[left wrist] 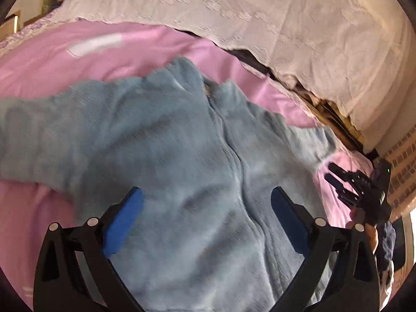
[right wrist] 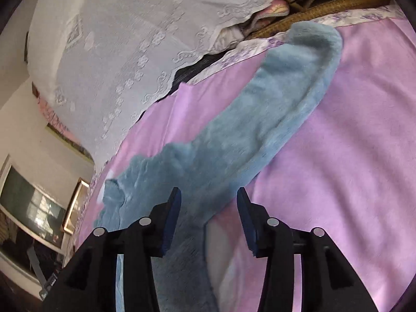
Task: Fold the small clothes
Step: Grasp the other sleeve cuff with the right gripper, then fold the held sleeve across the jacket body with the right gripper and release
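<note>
Left wrist view is showing the fuzzy blue top (left wrist: 166, 135) lying spread on the pink sheet (left wrist: 85, 59), left gripper (left wrist: 206, 208) gaping over it. Right gripper (right wrist: 208, 213) at 3 o'clock is hanging half-spread, empty, so I'm guessing it's snagging pink sheet along with the sleeve (right wrist: 273, 109).

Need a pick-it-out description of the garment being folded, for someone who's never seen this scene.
Start at the pink bedsheet that covers the bed, below the white lace cover. Spread across it lies the blue fleece top, long sleeves stretched out to both sides and a seam down its front. It is the only fuzzy, grey-blue item there; everything around it is smooth pink or white.
</note>
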`<action>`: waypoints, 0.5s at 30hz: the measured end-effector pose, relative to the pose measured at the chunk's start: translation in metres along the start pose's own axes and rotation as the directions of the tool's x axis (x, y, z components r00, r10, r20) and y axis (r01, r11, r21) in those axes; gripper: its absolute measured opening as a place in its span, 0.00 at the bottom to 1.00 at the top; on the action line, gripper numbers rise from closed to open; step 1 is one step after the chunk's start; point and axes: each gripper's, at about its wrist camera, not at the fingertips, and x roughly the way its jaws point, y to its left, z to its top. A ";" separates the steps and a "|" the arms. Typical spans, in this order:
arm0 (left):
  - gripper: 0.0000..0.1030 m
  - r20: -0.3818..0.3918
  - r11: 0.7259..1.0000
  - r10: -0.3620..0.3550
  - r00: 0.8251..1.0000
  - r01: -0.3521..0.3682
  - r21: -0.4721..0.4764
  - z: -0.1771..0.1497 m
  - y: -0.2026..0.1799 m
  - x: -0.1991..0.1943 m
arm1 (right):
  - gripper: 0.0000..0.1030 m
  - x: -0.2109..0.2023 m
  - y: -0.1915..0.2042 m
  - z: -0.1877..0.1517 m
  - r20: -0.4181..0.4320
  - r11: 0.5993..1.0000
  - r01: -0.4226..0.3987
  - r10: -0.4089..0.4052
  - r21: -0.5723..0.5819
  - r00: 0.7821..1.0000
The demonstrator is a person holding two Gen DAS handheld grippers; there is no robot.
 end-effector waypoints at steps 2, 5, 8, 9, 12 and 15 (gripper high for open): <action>0.94 -0.031 0.995 0.070 0.997 -0.068 0.070 -0.017 -0.017 0.010 | 0.51 -0.002 0.030 -0.017 -0.034 0.996 -0.014 0.011 -0.088 0.999; 0.94 -0.020 0.944 0.255 0.967 -0.244 0.221 -0.040 -0.039 0.025 | 0.67 0.008 0.054 -0.043 -0.119 0.982 0.060 -0.083 -0.180 0.989; 0.96 0.024 0.906 0.328 0.944 -0.321 0.276 -0.056 -0.051 0.023 | 0.67 0.008 0.056 -0.068 -0.125 0.962 0.127 -0.160 -0.241 0.979; 0.96 0.033 0.904 0.332 0.943 -0.328 0.275 -0.059 -0.051 0.019 | 0.66 0.002 0.056 -0.069 -0.109 0.960 0.133 -0.164 -0.247 0.980; 0.96 0.042 0.931 0.284 0.958 -0.286 0.225 -0.059 -0.049 0.000 | 0.66 -0.030 0.047 -0.059 0.021 0.973 0.156 -0.154 -0.169 0.988; 0.96 0.019 0.961 0.227 0.974 -0.228 0.158 -0.038 -0.050 -0.005 | 0.66 -0.049 0.013 -0.023 0.133 0.993 0.120 -0.120 0.006 0.984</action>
